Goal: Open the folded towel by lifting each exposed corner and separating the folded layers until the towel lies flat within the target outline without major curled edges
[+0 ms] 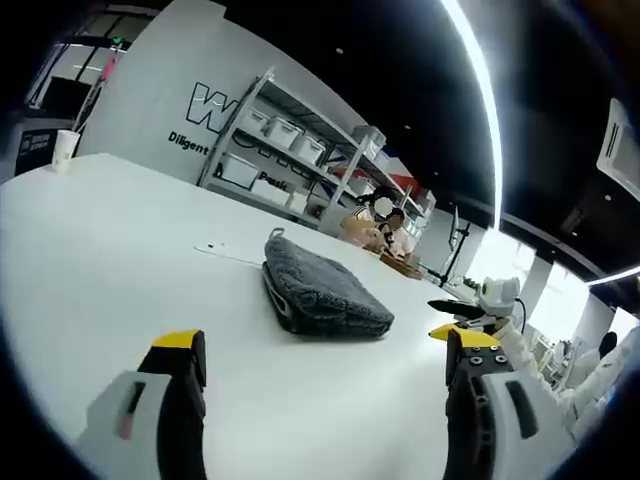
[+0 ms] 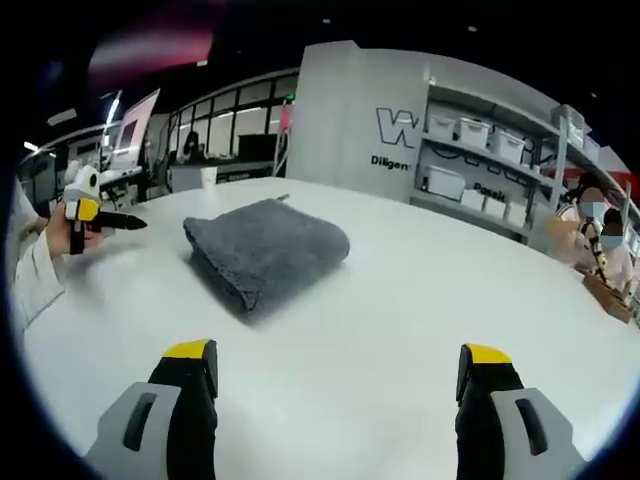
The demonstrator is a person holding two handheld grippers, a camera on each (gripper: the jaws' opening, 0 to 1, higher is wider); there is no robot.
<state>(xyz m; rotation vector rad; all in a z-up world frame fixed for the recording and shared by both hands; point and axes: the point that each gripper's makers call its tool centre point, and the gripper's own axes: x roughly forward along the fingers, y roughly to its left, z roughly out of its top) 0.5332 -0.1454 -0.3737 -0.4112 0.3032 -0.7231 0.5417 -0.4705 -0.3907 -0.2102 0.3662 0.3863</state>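
Mid-frame on a white table (image 1: 90, 260), a folded grey towel (image 1: 322, 288) is lying, both grippers (image 1: 325, 365) (image 2: 340, 370) hovering released below it.

The person is wearing a white sleeve (image 2: 35, 285); each tool (image 2: 340, 375) is showing grey jaws with yellow tips.

Grey towel (image 2: 265, 250) of plush nubbly cloth, table (image 2: 400, 300) smooth white, faintly glossy
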